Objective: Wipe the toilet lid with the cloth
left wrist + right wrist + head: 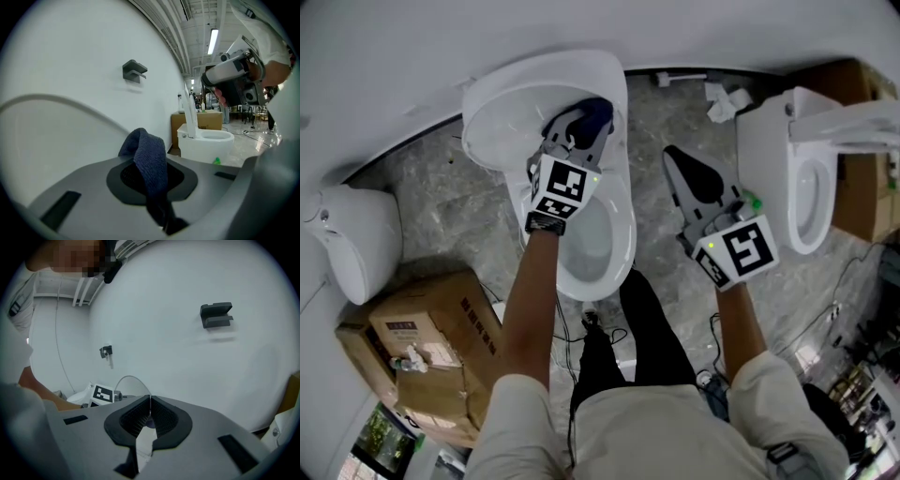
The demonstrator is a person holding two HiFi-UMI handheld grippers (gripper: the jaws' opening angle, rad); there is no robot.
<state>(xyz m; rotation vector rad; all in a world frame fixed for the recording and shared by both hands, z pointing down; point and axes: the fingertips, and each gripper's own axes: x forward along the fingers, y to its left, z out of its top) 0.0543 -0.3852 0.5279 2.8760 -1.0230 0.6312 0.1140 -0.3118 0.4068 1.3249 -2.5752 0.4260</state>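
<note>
Bearing a black-and-white square marker on its cube, the left gripper (577, 128) reaches into the open toilet, and the right gripper (676, 157) carries the same kind of marker with another pattern. A white label sits on the cardboard box (427, 342) at the lower left, but its print is too small to read.

The cloth (149, 161) is dark blue, with a coarse knitted texture. It is pinched between the ribbed black pads of the left gripper, and its free end folds over the top of the jaws. In the head view the cloth (594, 113) lies close to the inner face of the raised toilet lid (511, 108), near the hinge. I cannot tell if it touches the lid. The lid is white, smooth and oval, and it leans back toward the white wall.

The right gripper's jaws are pressed together with nothing between them, and it hangs over the grey marbled floor (661, 122), beside the toilet and apart from it.

Below the lid, the toilet bowl (602, 246) is open and white inside. A second white toilet (795, 178) stands at the right, its seat up. A grey bracket (216, 315) is fixed on the wall.
</note>
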